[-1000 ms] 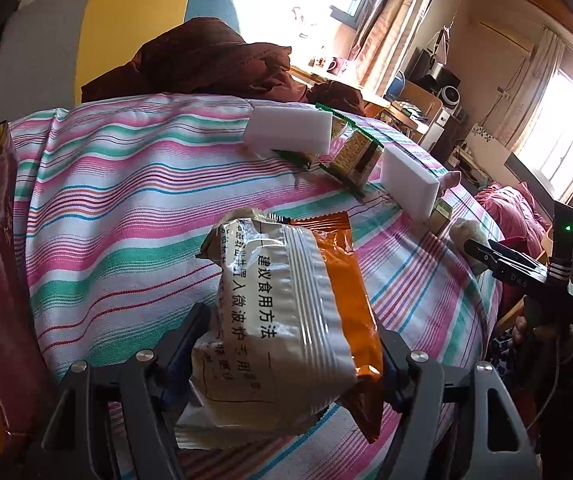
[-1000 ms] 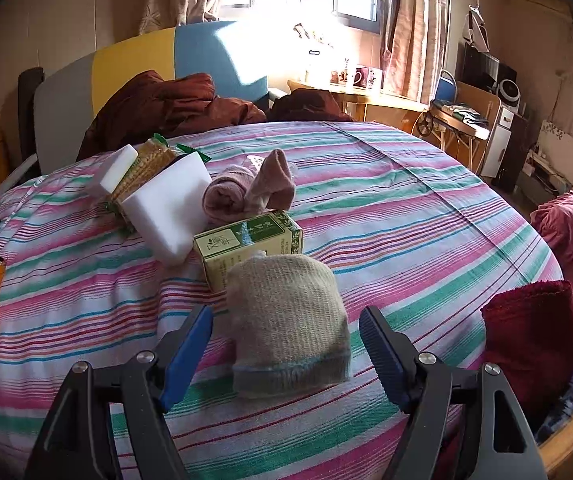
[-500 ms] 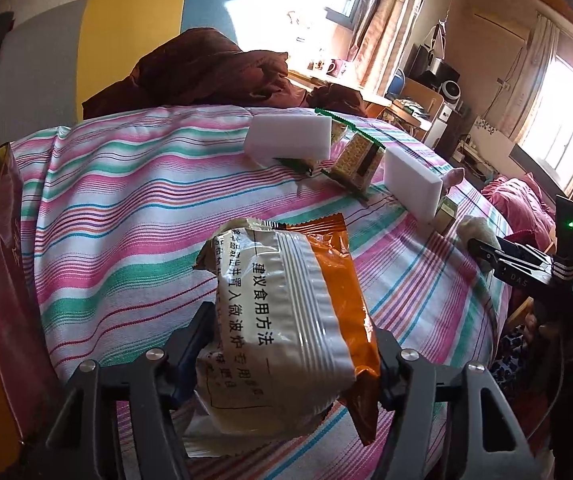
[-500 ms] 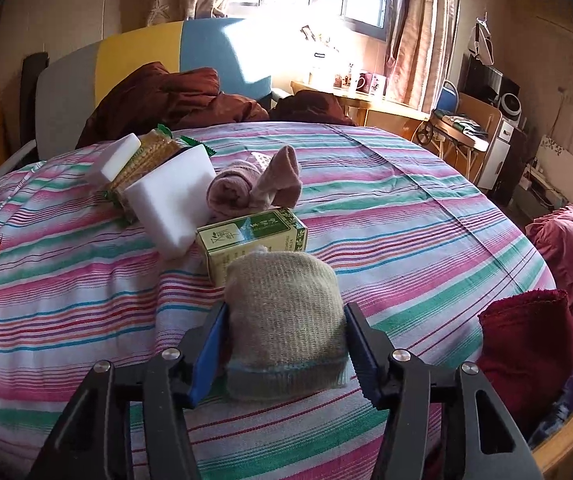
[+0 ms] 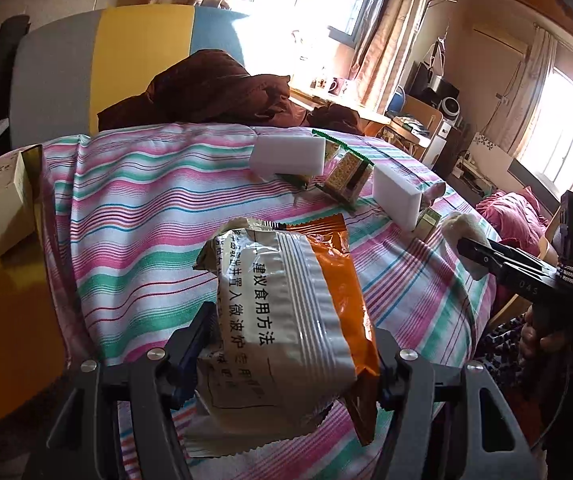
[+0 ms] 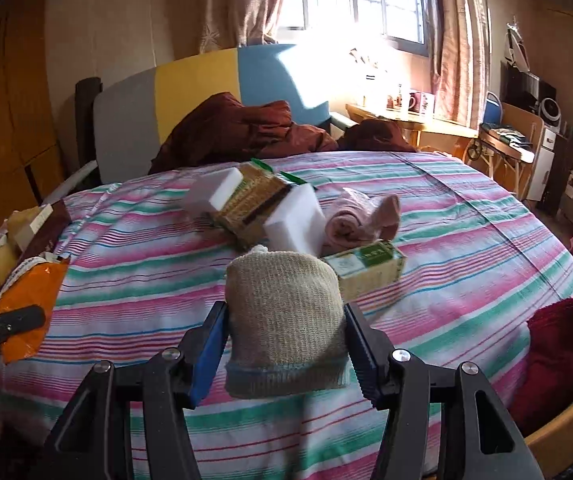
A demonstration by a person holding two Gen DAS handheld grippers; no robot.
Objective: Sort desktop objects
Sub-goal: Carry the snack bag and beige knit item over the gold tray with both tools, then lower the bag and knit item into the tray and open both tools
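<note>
While sponges and boxes are waiting mid-worktop (image 6: 486, 216), the left tool (image 5: 286, 356) is clamping a snack packet (image 5: 286, 312), the right tool (image 6: 284, 340) a beige sock (image 6: 284, 312).

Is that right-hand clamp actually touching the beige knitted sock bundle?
Touching. The right wrist view shows the right gripper closed on the beige knitted sock bundle, both fingers pressed into its sides.

Both wrist views look low and close across the striped tablecloth (image 5: 134, 200), sharing its white sponges (image 6: 298, 220).
</note>
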